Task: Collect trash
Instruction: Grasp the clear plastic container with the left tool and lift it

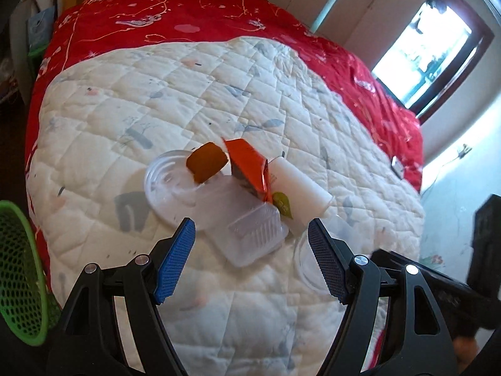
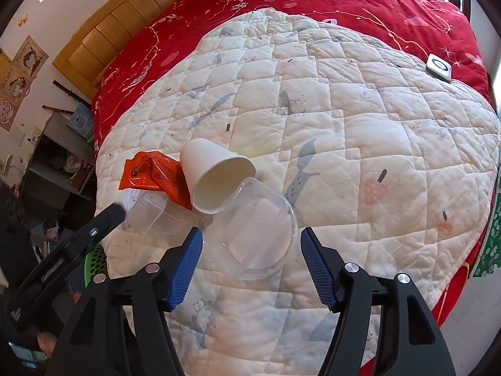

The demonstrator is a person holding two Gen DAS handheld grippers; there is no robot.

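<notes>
Apparently nothing is picked yet: near the quilt's (image 2: 360, 131) front edge, the left gripper (image 1: 252, 247), fingers spread, frames the clear ribbed box (image 1: 255, 238), the right gripper (image 2: 250, 252), likewise spread, frames the clear cup (image 2: 260, 235); each must advance and close before carrying to the green basket (image 1: 18, 269).

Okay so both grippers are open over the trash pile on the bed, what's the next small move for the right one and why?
Probably ease the right gripper forward and close on the clear plastic container. Its jaws are open, the container lies on its side between them, nearest of the pile, and the paper cup and orange wrapper sit farther back.
</notes>
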